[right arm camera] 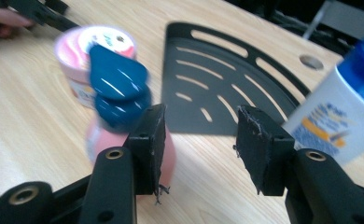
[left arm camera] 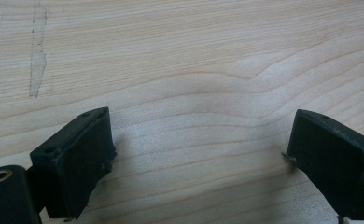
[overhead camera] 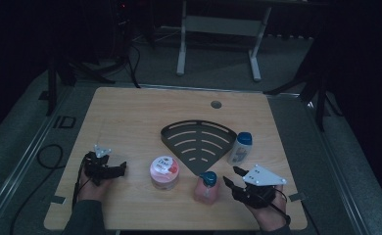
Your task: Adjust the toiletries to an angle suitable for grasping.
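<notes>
Table [overhead camera: 130, 112]: pale wood, everything sits toward its near half.
Rack [overhead camera: 199, 139]: black, fan-shaped, slotted, lying flat at centre.
Right gripper [overhead camera: 231, 178]: just right of the pink bottle, jaws parted, nothing between the pads; no contact with the bottle visible.
Left gripper [overhead camera: 123, 167]: low over bare wood at the near left, jaws spread wide and empty.
White bottle [overhead camera: 240, 148]: blue cap, upright at the rack's right edge.
Pink tub [overhead camera: 164, 172]: upright, left of the rack's point.
Pink bottle [overhead camera: 206, 187]: blue pump top, standing near the table's front edge, between tub and right gripper.
</notes>
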Action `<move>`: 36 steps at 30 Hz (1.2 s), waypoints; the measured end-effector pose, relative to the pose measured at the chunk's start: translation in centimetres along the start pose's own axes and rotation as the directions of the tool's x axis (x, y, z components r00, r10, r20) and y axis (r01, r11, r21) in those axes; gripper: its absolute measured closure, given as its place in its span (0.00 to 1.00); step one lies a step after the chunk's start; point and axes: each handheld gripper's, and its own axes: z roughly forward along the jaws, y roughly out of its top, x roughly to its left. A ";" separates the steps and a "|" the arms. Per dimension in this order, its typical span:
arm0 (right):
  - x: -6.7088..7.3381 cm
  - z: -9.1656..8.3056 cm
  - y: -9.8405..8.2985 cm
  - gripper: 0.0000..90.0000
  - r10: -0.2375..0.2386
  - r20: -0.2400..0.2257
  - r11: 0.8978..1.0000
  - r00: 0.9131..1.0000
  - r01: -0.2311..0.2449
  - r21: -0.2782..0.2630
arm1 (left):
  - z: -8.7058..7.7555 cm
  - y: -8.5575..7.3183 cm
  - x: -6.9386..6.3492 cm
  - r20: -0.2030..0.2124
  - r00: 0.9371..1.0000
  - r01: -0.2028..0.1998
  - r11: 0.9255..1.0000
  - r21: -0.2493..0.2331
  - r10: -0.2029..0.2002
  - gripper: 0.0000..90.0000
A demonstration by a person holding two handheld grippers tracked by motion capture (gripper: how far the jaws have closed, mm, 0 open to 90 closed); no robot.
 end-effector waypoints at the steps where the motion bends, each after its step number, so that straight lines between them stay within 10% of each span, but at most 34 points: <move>1: 0.2 -0.1 0.2 0.58 -0.004 -0.008 1.000 1.000 0.004 -0.008 | 0.0 0.0 0.0 0.000 1.000 0.000 1.000 0.000 0.000 0.07; 16: 2.9 0.1 2.0 0.64 -0.062 -0.111 0.997 0.992 0.056 -0.059 | 0.0 0.0 0.0 0.000 1.000 0.001 1.000 0.000 -0.001 0.07; 36: 6.6 3.4 2.1 1.00 -0.120 -0.189 0.993 0.975 0.119 -0.017 | 0.0 0.0 0.0 0.000 1.000 0.001 1.000 0.000 -0.001 0.07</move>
